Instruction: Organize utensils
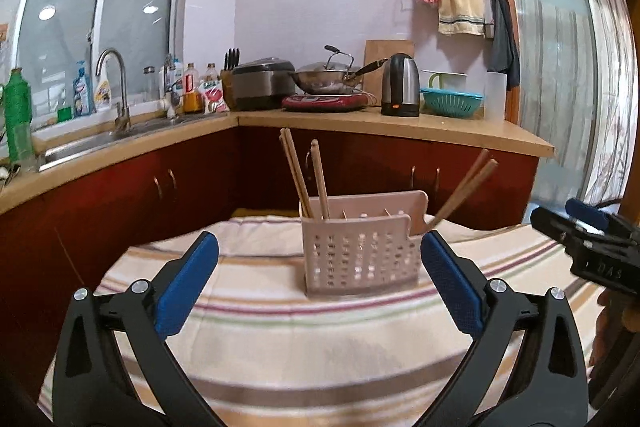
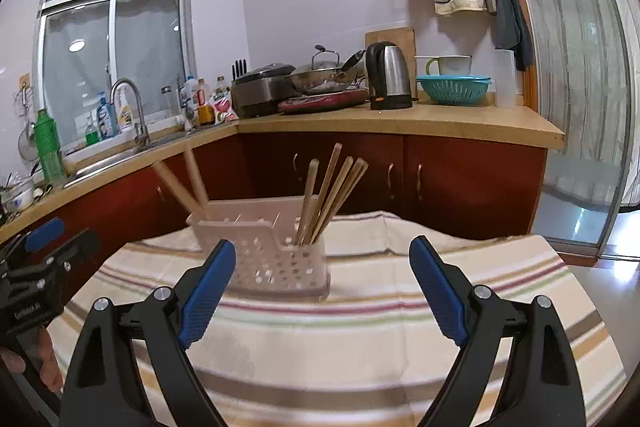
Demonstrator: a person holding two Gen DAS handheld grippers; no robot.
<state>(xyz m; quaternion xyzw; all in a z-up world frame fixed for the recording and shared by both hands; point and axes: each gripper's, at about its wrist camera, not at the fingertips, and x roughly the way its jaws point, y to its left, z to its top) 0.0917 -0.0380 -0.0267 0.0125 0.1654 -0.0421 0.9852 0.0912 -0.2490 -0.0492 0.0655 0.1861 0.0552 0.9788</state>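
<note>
A pale pink perforated utensil holder [image 1: 360,251] stands upright on a striped cloth [image 1: 320,339]; it also shows in the right wrist view [image 2: 276,259]. Wooden chopsticks [image 1: 312,179] stand in its left compartment and two more [image 1: 464,191] lean out at its right end. In the right wrist view several chopsticks [image 2: 332,195] stand at one end and two thicker sticks [image 2: 188,187] lean at the other. My left gripper [image 1: 320,259] is open and empty, just short of the holder. My right gripper [image 2: 322,267] is open and empty, also near it.
The cloth covers a small table [image 2: 360,367]. Behind it runs a counter with red cabinets [image 1: 200,183], a sink [image 1: 100,139], bottles, a rice cooker [image 1: 260,83], a wok, a kettle [image 1: 400,87] and a teal colander [image 1: 452,101]. A glass door [image 2: 580,87] is at right.
</note>
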